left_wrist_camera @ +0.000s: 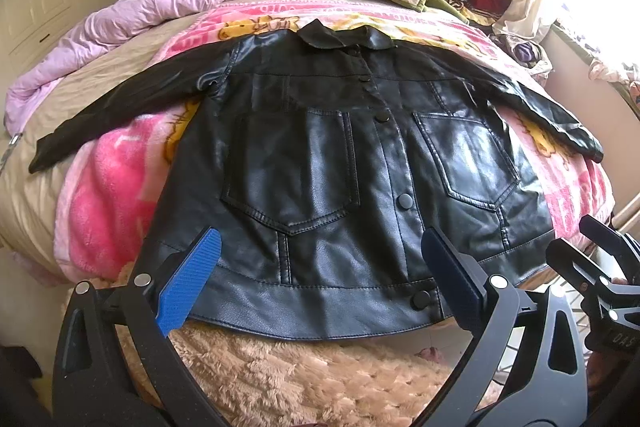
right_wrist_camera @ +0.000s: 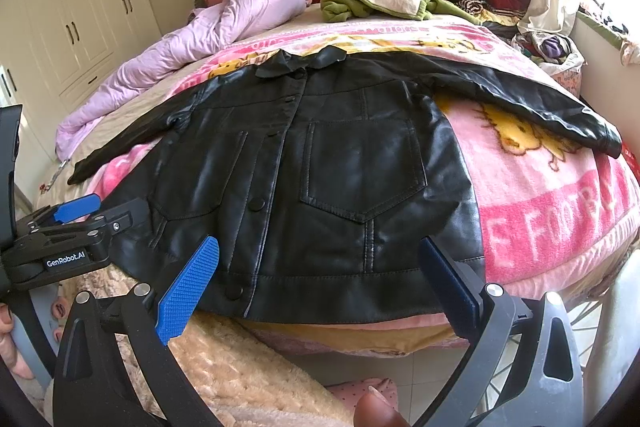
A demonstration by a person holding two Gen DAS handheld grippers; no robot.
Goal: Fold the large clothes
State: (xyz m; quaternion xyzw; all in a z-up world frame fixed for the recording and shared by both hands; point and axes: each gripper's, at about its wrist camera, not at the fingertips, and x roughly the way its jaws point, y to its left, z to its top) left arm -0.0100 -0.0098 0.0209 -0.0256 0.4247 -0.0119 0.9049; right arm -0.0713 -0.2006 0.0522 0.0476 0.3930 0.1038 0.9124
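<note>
**Jacket's flat, time for the first fold**

Black jacket (left_wrist_camera: 320,163) lies front-up on the pink blanket (left_wrist_camera: 112,187), sleeves spread wide, hem at the near edge; left gripper (left_wrist_camera: 320,279) and right gripper (right_wrist_camera: 320,279) both hover spread wide, holding nothing; I'd pinch a cuff, not the slippery body; bring each sleeve across the chest first.
</note>
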